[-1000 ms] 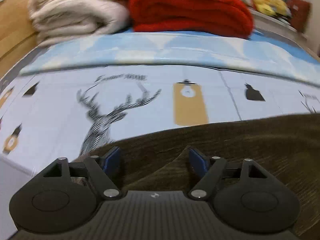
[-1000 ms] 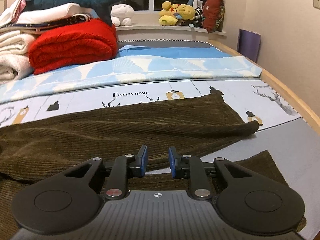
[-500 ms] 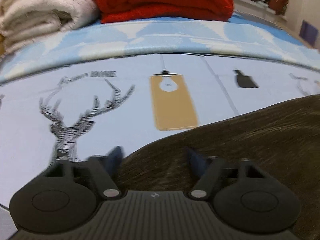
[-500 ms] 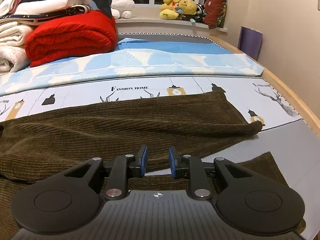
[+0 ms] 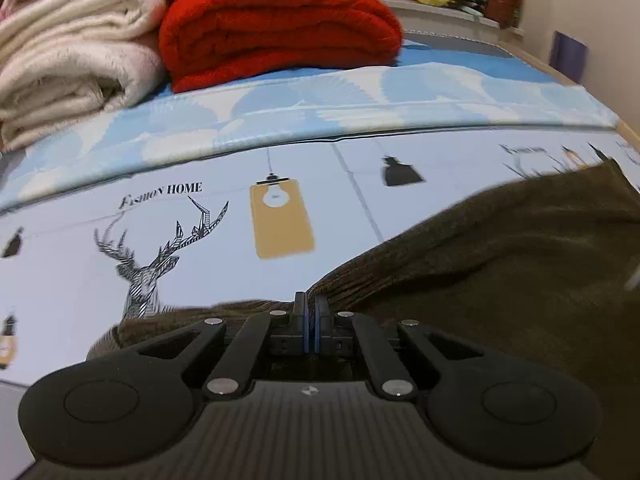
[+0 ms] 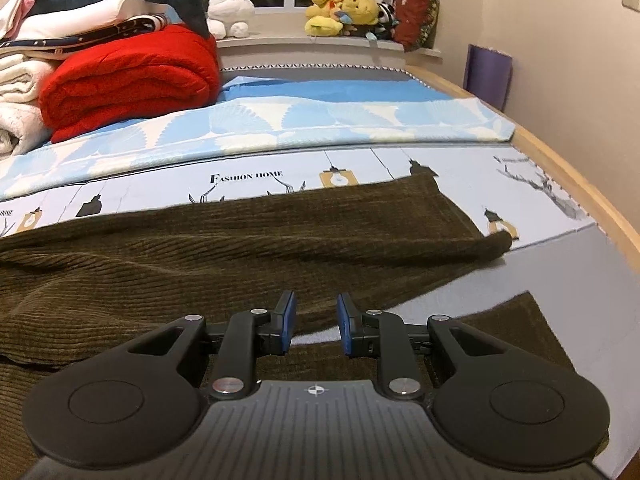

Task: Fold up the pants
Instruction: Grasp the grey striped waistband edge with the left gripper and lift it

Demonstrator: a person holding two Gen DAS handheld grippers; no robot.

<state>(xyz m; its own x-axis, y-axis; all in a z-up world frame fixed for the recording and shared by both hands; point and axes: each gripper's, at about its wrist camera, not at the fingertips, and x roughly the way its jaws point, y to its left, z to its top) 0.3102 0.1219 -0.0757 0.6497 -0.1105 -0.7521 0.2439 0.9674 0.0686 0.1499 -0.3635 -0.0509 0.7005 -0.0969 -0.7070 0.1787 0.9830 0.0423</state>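
Dark brown corduroy pants (image 6: 248,248) spread across a bed (image 6: 460,176); left tongs (image 5: 309,312) have just clamped shut on the pants' edge, right tongs (image 6: 312,322) hover above them, parted, gripping nothing

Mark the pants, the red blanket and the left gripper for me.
pants (image 6: 240,248), right wrist view, middle of the upper leg.
red blanket (image 5: 280,24), left wrist view, top fold.
left gripper (image 5: 311,310), left wrist view, between the fingertips.

Both grippers are matte black. The left gripper (image 5: 310,312) and right gripper (image 6: 316,322) share ribbed bodies, silver screws, blue-padded jaws.
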